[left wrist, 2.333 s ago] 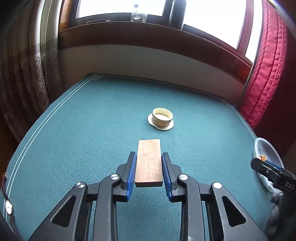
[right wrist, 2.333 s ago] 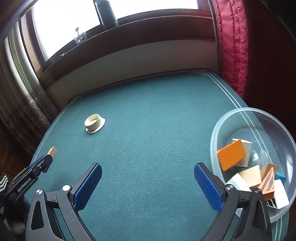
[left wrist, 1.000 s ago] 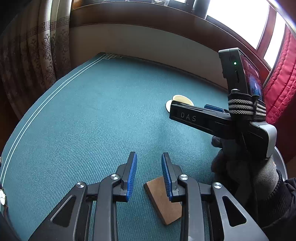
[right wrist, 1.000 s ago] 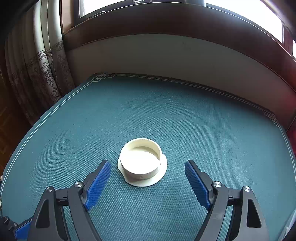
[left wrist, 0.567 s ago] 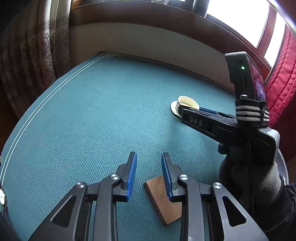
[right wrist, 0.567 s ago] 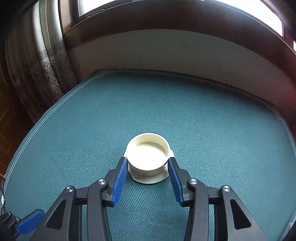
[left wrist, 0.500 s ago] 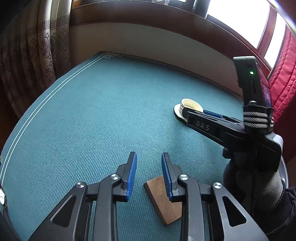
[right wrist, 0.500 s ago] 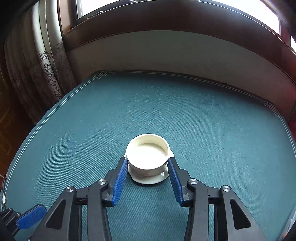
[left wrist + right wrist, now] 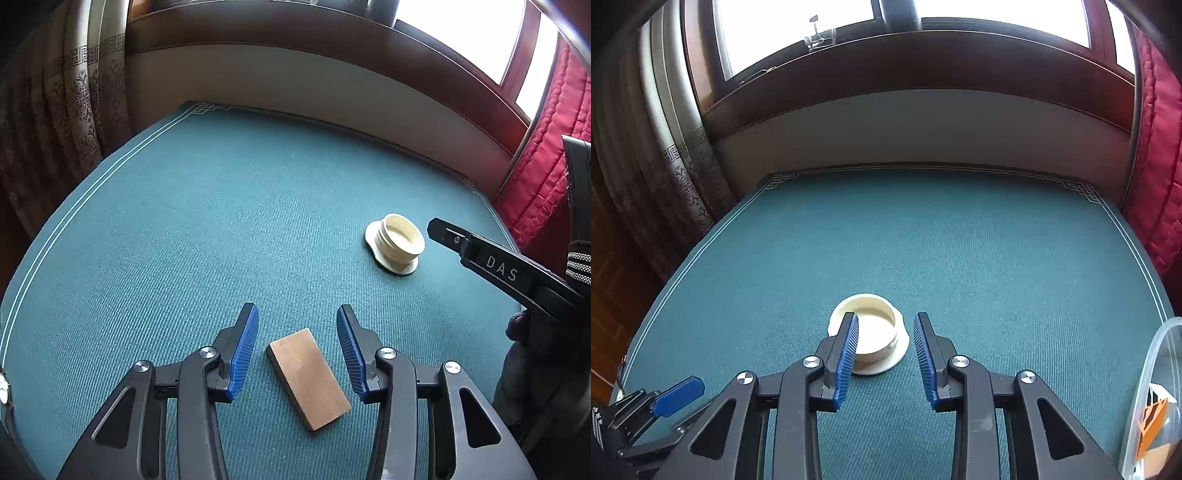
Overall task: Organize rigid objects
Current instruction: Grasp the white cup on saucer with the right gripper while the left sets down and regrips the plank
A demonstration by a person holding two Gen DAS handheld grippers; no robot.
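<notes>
A flat wooden block [image 9: 308, 378] lies on the green table cloth, between and just below the open jaws of my left gripper [image 9: 297, 350]. A cream flanged ring [image 9: 397, 245] sits on the table further right. In the right wrist view the cream ring [image 9: 870, 341] lies below and partly behind my right gripper [image 9: 884, 354]. The jaws stand part open and do not touch it; the left fingertip [image 9: 849, 343] overlaps its rim. The right gripper's black arm [image 9: 498, 269] shows at the right of the left wrist view.
A clear plastic bowl [image 9: 1145, 373] with orange and white blocks [image 9: 1152, 421] stands at the table's right front edge. Patterned curtains [image 9: 66, 110] hang at the left, red curtain [image 9: 1160, 155] at the right. A wooden sill and wall run along the far edge.
My left gripper has opened wider and the wooden block lies free between its jaws. My right gripper let go of the cream ring and pulled back and up; the ring stays on the table.
</notes>
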